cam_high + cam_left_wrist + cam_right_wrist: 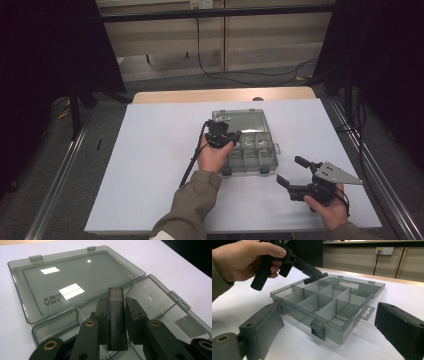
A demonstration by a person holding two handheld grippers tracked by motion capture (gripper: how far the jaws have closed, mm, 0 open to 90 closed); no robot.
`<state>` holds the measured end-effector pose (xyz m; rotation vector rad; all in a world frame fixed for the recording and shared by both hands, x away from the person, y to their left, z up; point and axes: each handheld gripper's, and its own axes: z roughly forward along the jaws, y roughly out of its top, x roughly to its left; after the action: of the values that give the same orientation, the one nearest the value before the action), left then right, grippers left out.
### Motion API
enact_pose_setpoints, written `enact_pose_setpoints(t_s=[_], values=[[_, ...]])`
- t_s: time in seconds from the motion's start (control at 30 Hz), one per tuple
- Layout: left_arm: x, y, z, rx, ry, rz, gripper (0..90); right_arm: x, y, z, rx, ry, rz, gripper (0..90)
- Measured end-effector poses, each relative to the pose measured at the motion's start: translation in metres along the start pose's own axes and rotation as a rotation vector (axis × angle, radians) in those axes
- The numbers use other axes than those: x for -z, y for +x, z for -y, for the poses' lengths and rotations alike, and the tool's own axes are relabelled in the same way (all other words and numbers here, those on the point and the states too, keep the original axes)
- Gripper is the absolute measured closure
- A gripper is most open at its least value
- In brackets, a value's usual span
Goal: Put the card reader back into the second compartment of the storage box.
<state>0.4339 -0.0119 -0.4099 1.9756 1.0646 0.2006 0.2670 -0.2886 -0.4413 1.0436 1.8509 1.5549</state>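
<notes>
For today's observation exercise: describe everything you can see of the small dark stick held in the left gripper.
The stick is a slim, dark grey plastic block, like a USB adapter, with pale lettering along its side and a lighter end cap. The left gripper clamps it by its two long sides, holding it above the open compartment box, clear of the dividers.

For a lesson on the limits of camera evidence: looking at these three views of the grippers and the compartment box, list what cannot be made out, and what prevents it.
- Left gripper view: the lower end of the dark UGREEN stick is hidden behind the left gripper and its pads.
- Same view: the organiser box has near compartments covered by the jaws and cut by the bottom edge.
- High view: the stick is too small to identify.
- Right gripper view: the right gripper is cut by the frame edges.
</notes>
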Motion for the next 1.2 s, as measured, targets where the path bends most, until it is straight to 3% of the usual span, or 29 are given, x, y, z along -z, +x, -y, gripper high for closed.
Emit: enact_pose_setpoints(t_s=[1.2], values=[[-0.0094, -0.0010, 0.0047, -0.002, 0.021, -0.013, 73.9, -0.0002, -0.0001, 0.0003, 0.004, 0.002, 0.000, 6.5]])
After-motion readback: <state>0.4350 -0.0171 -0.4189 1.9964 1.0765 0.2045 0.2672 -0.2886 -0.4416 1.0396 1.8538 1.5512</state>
